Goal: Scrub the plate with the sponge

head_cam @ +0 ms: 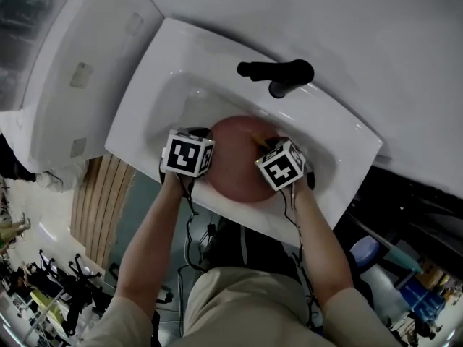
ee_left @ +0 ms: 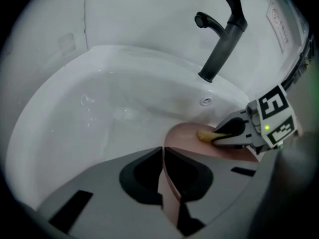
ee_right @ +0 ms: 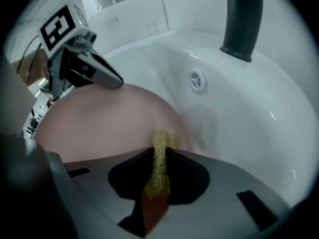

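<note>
Round, smooth, dull-pink plate sits in the basin, centre of head view. L gripper: jaws nearly together, pinching plate's thin rim. R gripper: jaws clamped on sponge, coarse yellow open-pored foam w/ orange-red layer, tip on plate's face. White sink is glossy, w/ rounded bowl. Matte black faucet at upper centre. B/w square-pattern marker cube on each gripper. Brown slatted boards at lower left.
</note>
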### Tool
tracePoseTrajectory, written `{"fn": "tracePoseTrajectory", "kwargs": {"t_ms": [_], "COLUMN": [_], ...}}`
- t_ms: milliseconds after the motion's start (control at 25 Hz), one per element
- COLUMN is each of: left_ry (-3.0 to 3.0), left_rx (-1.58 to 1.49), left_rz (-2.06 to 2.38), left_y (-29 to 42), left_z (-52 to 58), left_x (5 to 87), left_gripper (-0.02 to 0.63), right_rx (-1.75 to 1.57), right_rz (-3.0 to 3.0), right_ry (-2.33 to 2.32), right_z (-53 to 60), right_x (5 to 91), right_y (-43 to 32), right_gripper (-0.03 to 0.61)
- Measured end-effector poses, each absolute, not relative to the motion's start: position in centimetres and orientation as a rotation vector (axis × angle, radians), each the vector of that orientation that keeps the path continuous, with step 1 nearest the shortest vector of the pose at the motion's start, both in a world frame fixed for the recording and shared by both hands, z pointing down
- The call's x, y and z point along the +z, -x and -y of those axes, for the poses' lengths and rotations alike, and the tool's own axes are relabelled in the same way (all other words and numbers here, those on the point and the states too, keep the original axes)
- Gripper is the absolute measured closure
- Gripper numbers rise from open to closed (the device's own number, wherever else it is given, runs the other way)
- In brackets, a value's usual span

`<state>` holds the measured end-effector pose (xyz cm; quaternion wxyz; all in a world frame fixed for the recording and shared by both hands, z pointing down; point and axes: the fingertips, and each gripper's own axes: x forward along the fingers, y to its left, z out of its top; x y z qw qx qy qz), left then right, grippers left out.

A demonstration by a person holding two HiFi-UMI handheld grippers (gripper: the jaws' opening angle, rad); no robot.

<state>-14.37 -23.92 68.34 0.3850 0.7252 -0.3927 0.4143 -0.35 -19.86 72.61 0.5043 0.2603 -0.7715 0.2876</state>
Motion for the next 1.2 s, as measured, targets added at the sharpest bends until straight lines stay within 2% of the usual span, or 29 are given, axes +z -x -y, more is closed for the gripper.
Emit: {"fn": "tracePoseTrajectory", "kwargs": {"t_ms": [160,400,760,960,1120,1200], "left_ry": [-1.85,-1.845,-1.876,-1.877,-1.892,-1.906], "left_rx": [1.051,1.023,1.087,1.15,1.159,1.14], "left_rz": [1.006,1.037,1.062,1.149,1.178,1.187], "left_y": [14.2,14.8,14.8,15.8,16.6,17.0], "left_z": [23.8,24.1,23.4,23.4,22.1,21.1], "left_x": [68.1,67.6,67.2,66.2,64.8,63.5], "left_gripper": [0.591,0.595,0.595,0.588,0.543,0.543], "right_rx": [0.642,0.606,0.7,0.75,0.823,0.845], "right_rz": [1.819,1.937,2.282,2.315,2.381,2.422], "right_ry": [-0.666,-0.616,-0.255,-0.101,-0.184,-0.26], "right_z": [20.7,20.5,14.2,10.1,9.3,9.5], "right_x": [73.2,72.6,65.7,62.4,58.9,56.7], "right_y": [-0.4,3.2,9.4,8.5,7.1,6.3], "right_gripper": [0.503,0.5,0.495,0.497,0.497,0.497]}}
